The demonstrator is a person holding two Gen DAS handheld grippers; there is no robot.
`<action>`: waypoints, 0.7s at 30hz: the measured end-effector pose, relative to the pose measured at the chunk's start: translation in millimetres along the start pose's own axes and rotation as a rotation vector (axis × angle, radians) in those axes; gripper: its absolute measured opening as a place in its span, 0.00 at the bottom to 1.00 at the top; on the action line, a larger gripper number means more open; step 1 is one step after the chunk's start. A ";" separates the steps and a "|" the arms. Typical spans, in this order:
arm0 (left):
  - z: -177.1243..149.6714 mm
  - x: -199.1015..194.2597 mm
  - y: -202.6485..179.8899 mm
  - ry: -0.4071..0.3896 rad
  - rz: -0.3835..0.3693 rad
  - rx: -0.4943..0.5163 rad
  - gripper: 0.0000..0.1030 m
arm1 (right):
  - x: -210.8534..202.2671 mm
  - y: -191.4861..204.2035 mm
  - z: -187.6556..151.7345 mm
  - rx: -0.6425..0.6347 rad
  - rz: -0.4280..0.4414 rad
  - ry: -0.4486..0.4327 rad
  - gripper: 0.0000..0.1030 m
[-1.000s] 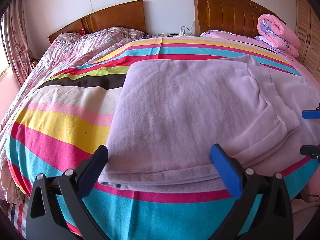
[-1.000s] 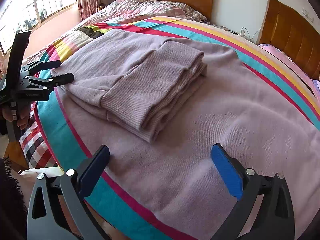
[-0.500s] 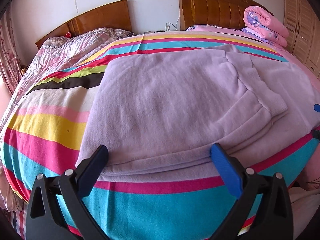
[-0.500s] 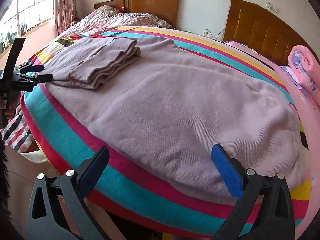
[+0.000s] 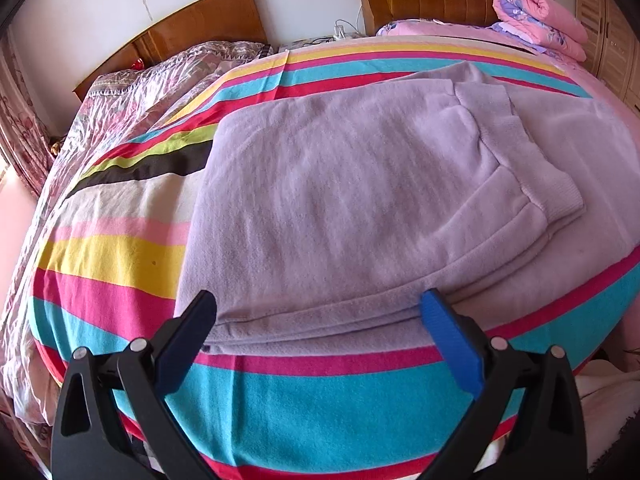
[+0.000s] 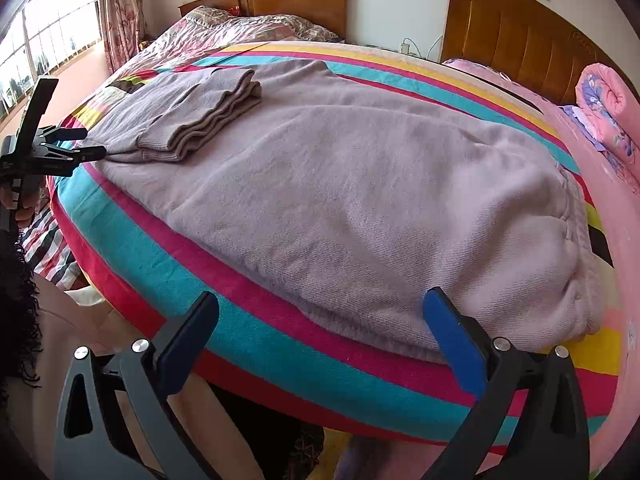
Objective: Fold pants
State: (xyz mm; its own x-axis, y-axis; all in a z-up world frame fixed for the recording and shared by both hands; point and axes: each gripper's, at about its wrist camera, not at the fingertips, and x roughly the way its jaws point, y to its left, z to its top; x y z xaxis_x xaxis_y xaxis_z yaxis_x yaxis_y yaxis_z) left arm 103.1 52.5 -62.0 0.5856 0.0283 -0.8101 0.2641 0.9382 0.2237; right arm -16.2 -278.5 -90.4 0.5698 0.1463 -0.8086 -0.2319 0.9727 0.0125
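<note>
A bedroom, bright from a window, with a bed [image 5: 280,396] under a striped cover of teal, pink, yellow and black. At the near edge of the bed, in the left wrist view, the left claw [image 5: 318,308], spread wide, empty, level with the stacked hem of the folded end of the lilac pants [image 5: 340,200]. Nearest layers just ahead of the claw, possibly touching its right finger; hard to tell. In the right wrist view, the right claw [image 6: 320,308], likewise spread and empty, at the same near edge but toward the waistband end, its right finger just before the bulging waist corner of the pants [image 6: 360,200]. Long axis of the garment along the near edge of the bed, folded legs toward the left, waistband toward the right, ribbed cuffs lying doubled back on top. Left claw also seen from the right camera, off at the far left of that edge [image 6: 86,144], held in a hand [image 6: 24,208]. Judging by this, a fold already laid at the leg end; probably next, a grip on the waist end by the nearer right claw, carried leftward over the stack. Farther back, a rumpled floral quilt [image 5: 160,92], a rolled pink quilt [image 5: 536,16] and two wooden headboards [image 6: 520,36] against a white wall.
</note>
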 end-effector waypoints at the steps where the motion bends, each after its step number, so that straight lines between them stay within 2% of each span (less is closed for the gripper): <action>1: 7.8 -10.3 -3.8 -0.029 0.001 0.018 0.99 | -4.3 -1.8 2.7 0.017 0.005 0.000 0.96; 5: 60.3 -41.2 -21.8 -0.177 -0.130 0.052 0.99 | -22.1 -16.1 32.9 0.078 -0.025 -0.122 0.96; 7: 92.1 -34.9 -41.0 -0.203 -0.180 0.076 0.99 | -18.0 -25.4 55.6 0.096 -0.065 -0.163 0.96; 9: 119.7 -19.6 -67.6 -0.220 -0.192 0.133 0.99 | -1.3 -34.3 78.7 0.108 -0.097 -0.143 0.96; 11: 138.7 3.2 -92.3 -0.201 -0.197 0.177 0.99 | 19.6 -41.9 92.3 0.111 -0.098 -0.093 0.96; 14: 146.9 37.8 -109.8 -0.141 -0.205 0.195 0.99 | 47.1 -60.8 89.5 0.155 -0.102 0.011 0.96; 16: 138.0 59.3 -117.4 -0.103 -0.153 0.221 0.99 | 56.2 -72.6 76.7 0.181 -0.098 0.054 0.96; 17: 131.9 66.9 -117.8 -0.100 -0.161 0.226 0.99 | 51.6 -72.8 71.1 0.171 -0.086 0.035 0.96; 18: 127.5 68.3 -111.8 -0.132 -0.195 0.201 0.99 | 43.8 -73.4 66.2 0.175 -0.077 0.022 0.96; 21: 128.9 74.4 -102.1 -0.102 -0.249 0.156 0.99 | 0.1 -85.6 43.9 0.276 -0.011 -0.080 0.96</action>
State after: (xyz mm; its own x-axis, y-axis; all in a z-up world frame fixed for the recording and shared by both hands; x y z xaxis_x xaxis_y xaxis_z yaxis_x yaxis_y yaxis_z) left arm 218.4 -85.6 -75.2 0.5597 -0.2379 -0.7938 0.5190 0.8474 0.1120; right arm 38.3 -353.8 -65.7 0.6336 0.1388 -0.7611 -0.0086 0.9850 0.1725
